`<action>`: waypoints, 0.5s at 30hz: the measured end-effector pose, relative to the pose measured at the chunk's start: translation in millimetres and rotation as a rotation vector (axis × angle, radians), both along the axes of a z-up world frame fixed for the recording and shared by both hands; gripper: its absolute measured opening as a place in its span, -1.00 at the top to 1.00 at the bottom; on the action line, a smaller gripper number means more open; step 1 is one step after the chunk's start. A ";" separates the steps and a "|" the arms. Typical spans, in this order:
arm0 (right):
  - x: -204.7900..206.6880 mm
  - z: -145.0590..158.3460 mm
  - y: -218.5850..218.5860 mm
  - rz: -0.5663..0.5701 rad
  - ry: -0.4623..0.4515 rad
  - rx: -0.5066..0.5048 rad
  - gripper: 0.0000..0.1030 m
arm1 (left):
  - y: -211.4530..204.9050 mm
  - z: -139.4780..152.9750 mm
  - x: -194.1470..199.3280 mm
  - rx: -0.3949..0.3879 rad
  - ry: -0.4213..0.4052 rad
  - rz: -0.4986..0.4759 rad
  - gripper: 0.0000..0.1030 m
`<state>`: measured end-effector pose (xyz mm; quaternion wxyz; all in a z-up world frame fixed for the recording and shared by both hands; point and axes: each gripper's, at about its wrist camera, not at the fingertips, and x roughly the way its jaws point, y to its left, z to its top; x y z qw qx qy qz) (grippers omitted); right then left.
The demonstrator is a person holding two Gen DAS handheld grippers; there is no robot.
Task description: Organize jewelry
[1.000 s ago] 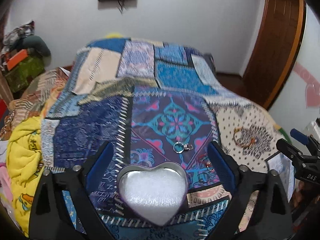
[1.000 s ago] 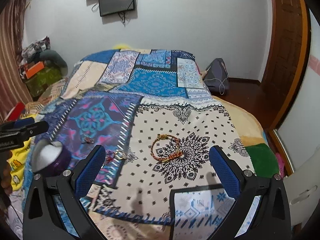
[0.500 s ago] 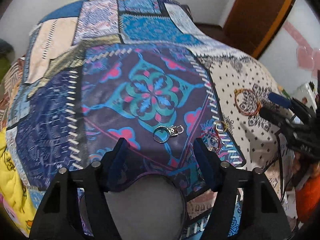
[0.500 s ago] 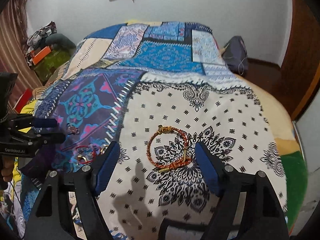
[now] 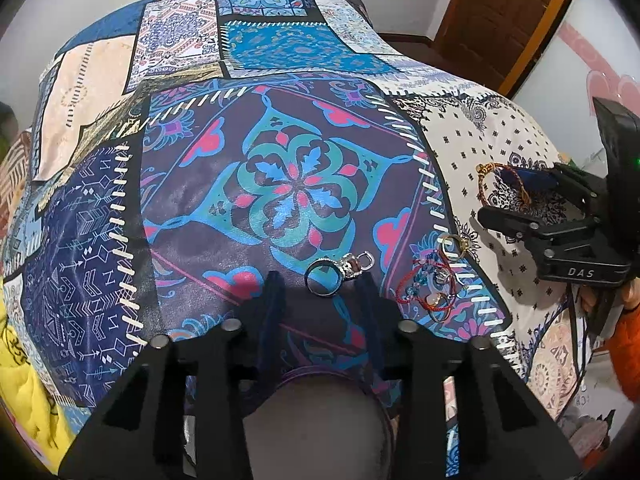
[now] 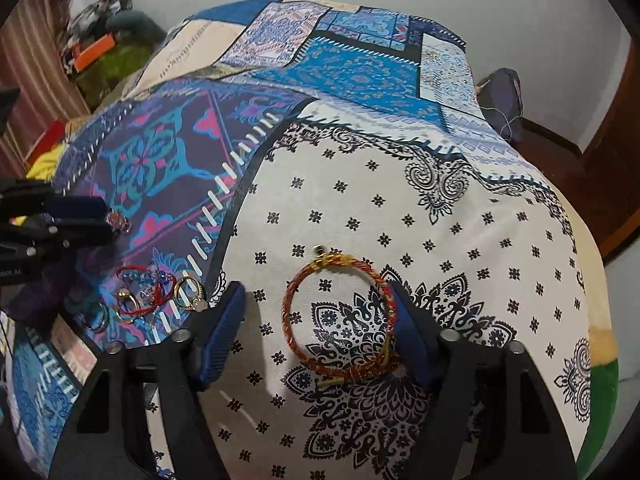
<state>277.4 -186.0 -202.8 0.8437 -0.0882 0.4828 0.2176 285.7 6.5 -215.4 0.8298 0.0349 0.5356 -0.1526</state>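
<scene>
A silver ring with a clasp (image 5: 334,273) lies on the patchwork bedspread, just beyond my open left gripper (image 5: 320,286), between its fingertips. The heart-shaped tin (image 5: 320,412) sits low between the left fingers, mostly in shadow. A red-and-gold cord bracelet (image 6: 340,316) lies on the white patterned patch. My open right gripper (image 6: 316,308) straddles it, the right finger touching its rim. A heap of small rings and a red string with blue beads (image 6: 156,294) lies left of it, also in the left wrist view (image 5: 434,284).
The bedspread (image 5: 280,184) covers the whole bed. A yellow cloth (image 5: 20,376) hangs at its left edge. A wooden door (image 5: 516,4) stands at the far right, clutter (image 6: 100,44) at the far left wall, a dark bag (image 6: 504,96) by the wall.
Both grippers have dropped closer to the bed and narrowed. The left one moved forward over the tin toward the silver ring; the right one now straddles the cord bracelet.
</scene>
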 end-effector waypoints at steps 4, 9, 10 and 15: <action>0.5 -0.9 2.5 0.005 -0.003 -0.015 0.18 | -2.2 -1.4 0.6 0.009 -0.010 -0.009 0.50; 0.0 -0.6 0.4 0.003 0.011 0.009 0.84 | -2.1 -1.8 0.2 -0.001 -0.016 -0.007 0.63; 0.3 -0.3 -1.2 0.000 0.017 0.020 0.85 | -2.6 -1.4 0.1 0.002 -0.021 -0.009 0.63; 0.3 1.9 -3.8 -0.010 0.035 0.044 0.91 | -1.4 1.3 -2.2 -0.006 -0.031 0.003 0.64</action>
